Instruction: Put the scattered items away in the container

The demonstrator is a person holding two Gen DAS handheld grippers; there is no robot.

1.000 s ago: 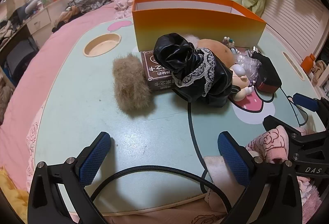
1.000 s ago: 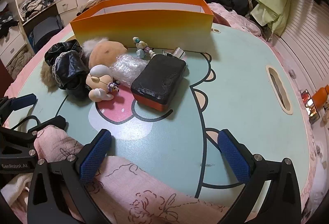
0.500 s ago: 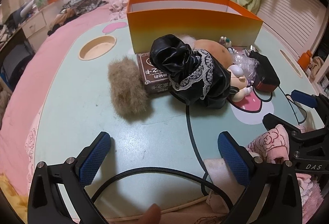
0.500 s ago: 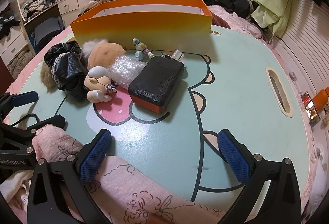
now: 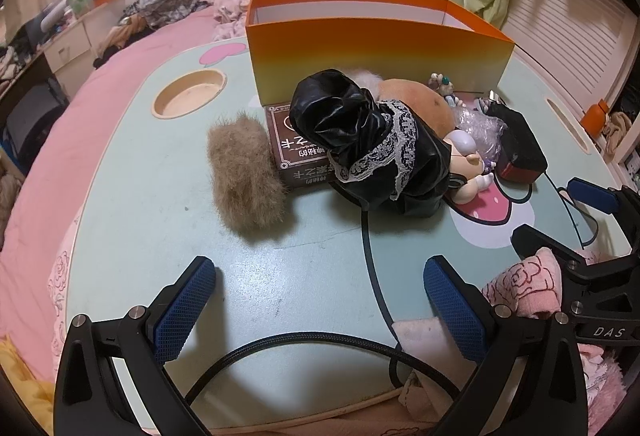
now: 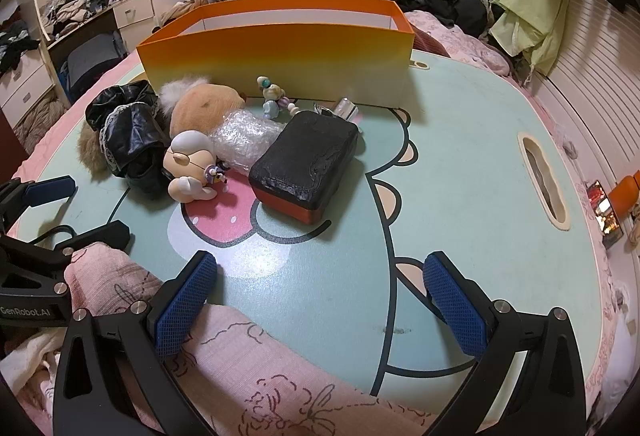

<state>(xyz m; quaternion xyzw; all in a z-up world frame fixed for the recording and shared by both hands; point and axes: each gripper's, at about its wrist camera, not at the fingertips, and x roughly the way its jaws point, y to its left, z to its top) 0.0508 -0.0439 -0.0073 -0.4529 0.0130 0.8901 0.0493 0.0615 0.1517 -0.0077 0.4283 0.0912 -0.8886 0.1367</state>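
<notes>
An orange box (image 5: 376, 47) (image 6: 280, 55) stands open at the back of the mint table. In front of it lie a tan fur tuft (image 5: 244, 175), a brown printed box (image 5: 300, 151), a black lace-trimmed garment (image 5: 372, 147) (image 6: 128, 131), a tan plush (image 6: 204, 107), a small doll (image 6: 188, 167), bubble wrap (image 6: 244, 135), a bead figure (image 6: 272, 95) and a black-and-red case (image 6: 308, 159) (image 5: 520, 151). My left gripper (image 5: 320, 308) is open and empty near the front edge. My right gripper (image 6: 320, 300) is open and empty, short of the case.
The table (image 5: 160, 195) has a round cup recess (image 5: 190, 97) at back left and a slot (image 6: 544, 183) at right. A black cable (image 5: 304, 340) loops near the left gripper. Pink bedding (image 6: 248, 368) lies along the front edge. Clothes and drawers fill the room behind.
Both grippers have edged slightly forward toward the pile. The objects have not moved and both grippers stay open.
</notes>
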